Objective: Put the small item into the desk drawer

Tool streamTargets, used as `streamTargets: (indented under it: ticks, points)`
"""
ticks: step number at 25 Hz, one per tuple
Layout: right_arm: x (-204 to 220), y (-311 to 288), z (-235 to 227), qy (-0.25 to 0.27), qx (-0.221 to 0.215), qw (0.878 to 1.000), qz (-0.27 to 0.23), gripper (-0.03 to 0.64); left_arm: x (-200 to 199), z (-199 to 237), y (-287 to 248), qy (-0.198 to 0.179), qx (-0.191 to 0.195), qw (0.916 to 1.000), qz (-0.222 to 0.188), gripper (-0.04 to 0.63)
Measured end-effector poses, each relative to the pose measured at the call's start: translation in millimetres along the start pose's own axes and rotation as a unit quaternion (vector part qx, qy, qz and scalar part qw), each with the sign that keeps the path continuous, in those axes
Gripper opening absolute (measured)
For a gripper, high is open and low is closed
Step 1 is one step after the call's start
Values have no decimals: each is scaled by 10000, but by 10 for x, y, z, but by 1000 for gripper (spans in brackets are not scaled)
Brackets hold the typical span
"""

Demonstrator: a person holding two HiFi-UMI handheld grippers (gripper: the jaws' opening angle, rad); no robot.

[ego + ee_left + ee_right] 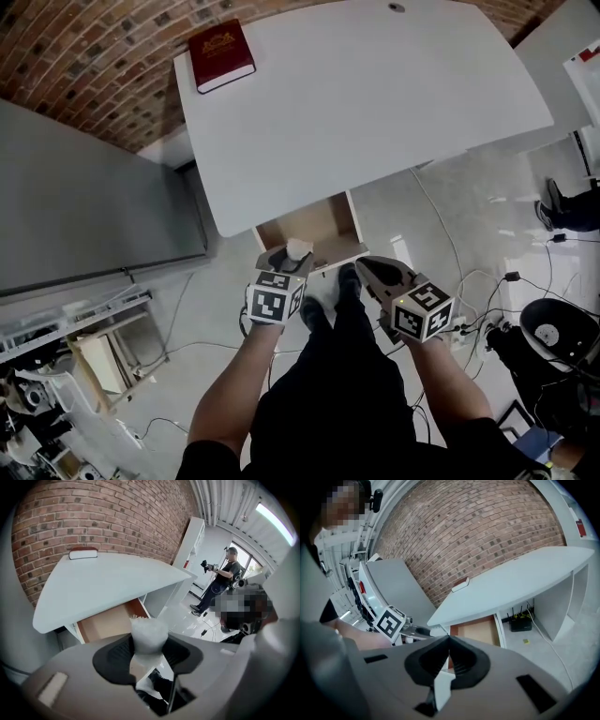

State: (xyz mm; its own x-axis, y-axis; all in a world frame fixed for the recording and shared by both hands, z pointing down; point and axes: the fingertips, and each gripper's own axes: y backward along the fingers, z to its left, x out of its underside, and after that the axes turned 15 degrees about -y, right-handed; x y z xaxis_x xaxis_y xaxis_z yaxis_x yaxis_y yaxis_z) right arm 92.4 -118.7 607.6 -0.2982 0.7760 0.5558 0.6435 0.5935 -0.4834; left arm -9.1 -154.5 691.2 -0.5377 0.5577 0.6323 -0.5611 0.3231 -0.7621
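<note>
My left gripper (284,255) grips the small white item (149,632) with its jaws spread wide around it, and in the head view the item sits over the front edge of the open drawer (322,228) under the white desk (375,103). My right gripper (449,641) has its jaws pressed together on nothing. Only the head view shows the red book (221,54) from above, only the left gripper view shows a person (219,581) across the room, and only the right gripper view shows the black router (520,621) under the desk.
</note>
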Motion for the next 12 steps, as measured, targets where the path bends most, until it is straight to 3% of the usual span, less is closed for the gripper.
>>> streamTargets:
  ticks: [12]
  points:
    - [17,-397,-404,97,-68,9985,527,12,361,178,-739,845,-39,9958,361,190]
